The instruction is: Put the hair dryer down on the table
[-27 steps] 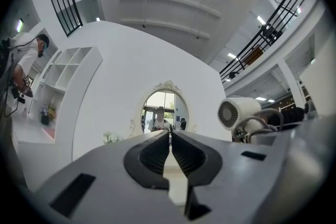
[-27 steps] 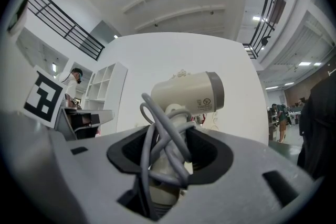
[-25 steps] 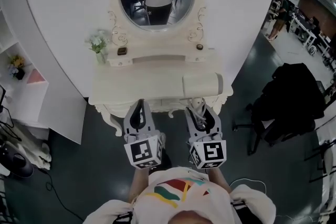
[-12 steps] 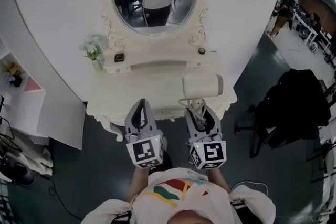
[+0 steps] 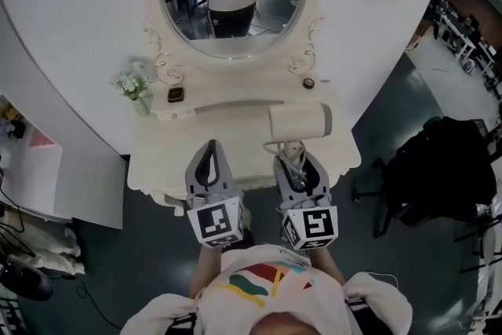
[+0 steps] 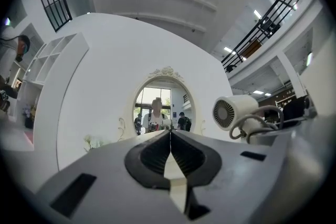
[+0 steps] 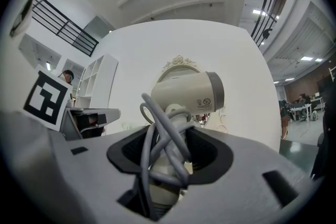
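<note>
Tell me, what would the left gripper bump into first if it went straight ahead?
Most likely the mirror. The left gripper, shut and empty, aims right at it over the table. Depth is hard to judge, so it might catch the little shelf below the mirror first.

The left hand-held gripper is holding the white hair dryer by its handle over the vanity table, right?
No, the right hand-held gripper holds the white hair dryer by its handle over the vanity table; the right gripper view shows it.
</note>
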Motion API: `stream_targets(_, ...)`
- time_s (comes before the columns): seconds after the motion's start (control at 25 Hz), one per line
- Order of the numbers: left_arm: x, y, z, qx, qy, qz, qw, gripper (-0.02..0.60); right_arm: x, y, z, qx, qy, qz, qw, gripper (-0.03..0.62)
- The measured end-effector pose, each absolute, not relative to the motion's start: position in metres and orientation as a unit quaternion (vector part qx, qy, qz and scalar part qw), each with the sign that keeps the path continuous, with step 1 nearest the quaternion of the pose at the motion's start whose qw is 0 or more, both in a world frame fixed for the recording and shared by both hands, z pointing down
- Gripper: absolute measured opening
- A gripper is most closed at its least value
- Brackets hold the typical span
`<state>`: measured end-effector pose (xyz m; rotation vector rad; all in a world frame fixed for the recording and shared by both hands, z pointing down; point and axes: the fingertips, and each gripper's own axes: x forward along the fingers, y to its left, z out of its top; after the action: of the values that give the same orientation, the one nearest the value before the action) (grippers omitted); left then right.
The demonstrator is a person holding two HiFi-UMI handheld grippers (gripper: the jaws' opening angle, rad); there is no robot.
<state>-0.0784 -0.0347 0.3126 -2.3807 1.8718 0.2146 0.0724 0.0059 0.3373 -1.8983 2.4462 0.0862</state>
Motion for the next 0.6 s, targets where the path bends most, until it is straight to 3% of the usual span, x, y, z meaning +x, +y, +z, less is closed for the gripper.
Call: stream_targets(0.6, -0.088, -0.19, 0.305, -0.794, 0.599, 0.078, 0.071, 0.008, 0.06, -0.143, 0.337, -0.631, 0.776, 0.018, 0.012, 0.187)
